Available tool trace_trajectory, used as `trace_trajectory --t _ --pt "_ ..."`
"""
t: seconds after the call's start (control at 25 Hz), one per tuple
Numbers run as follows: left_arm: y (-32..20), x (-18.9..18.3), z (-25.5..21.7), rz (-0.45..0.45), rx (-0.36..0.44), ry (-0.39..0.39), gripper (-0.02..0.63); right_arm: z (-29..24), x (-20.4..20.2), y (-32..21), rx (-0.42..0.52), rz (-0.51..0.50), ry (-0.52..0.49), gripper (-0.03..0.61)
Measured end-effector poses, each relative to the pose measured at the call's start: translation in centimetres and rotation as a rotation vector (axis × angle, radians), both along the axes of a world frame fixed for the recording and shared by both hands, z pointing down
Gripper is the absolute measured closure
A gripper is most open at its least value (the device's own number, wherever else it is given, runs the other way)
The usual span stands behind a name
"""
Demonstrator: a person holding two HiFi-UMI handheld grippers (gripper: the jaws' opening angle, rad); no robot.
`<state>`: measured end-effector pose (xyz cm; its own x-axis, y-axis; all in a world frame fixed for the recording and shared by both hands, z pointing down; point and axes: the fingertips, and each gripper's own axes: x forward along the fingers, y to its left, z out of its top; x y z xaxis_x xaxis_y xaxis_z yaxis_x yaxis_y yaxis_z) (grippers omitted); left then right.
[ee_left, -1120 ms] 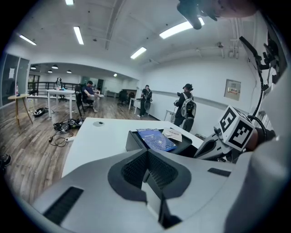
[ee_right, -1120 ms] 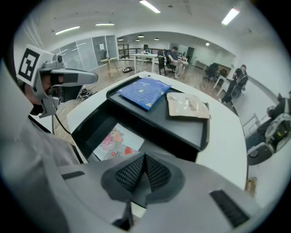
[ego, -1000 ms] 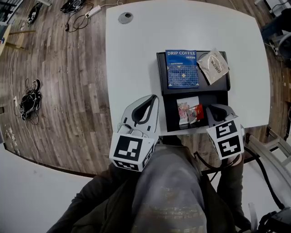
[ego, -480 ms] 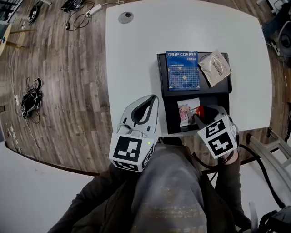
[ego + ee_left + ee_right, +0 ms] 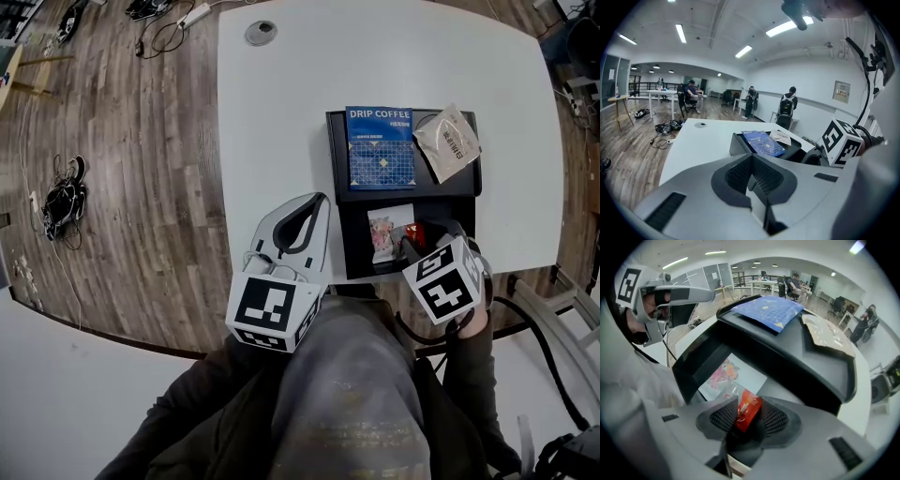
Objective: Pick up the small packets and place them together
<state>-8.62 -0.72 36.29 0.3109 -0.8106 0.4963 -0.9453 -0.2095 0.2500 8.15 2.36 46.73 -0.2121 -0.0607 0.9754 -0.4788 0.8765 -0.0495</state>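
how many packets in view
4: blue drip coffee packet and tan packet on the upper tier, white-pink packet in the lower compartment, red packet beside it between the jaws of the right gripper, which have just been opening

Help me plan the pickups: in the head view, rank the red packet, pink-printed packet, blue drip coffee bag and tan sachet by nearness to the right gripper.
1. Red packet: between the right gripper's jaws, which have just been opening.
2. Pink-printed packet: just to its left.
3. Blue drip coffee bag, upper left, and tan sachet, upper right: too close to call.
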Motion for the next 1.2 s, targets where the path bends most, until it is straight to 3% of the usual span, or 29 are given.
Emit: trace_trajectory --t 0.28,0.32,0.76,1.04,1.2 --pt "0.2 0.5 -0.3 0.005 0.005 -0.004 0.611 -0.6 -0.1 0.1 0.054 -0.036 -0.001 0.495" --pt "0.2 0.5 -0.4 0.003 0.006 -0.006 0.611 -0.9 -0.1 0.1 0.062 -0.032 -0.01 0.577" --pt "1.5 1.9 -1.8 0.007 0.038 -0.016 0.611 -3.4 -0.2 1.0 0.076 0.008 -0.143 0.577" --pt "1.8 1.9 -2.5 -0.003 0.051 -0.024 0.611 -3.5 -0.7 0.9 0.118 -0.062 -0.133 0.577" --pt "1.8 1.2 -2.2 -0.021 0.045 -0.024 0.611 -2.4 -1.2 1.2 0.101 -0.121 -0.107 0.445"
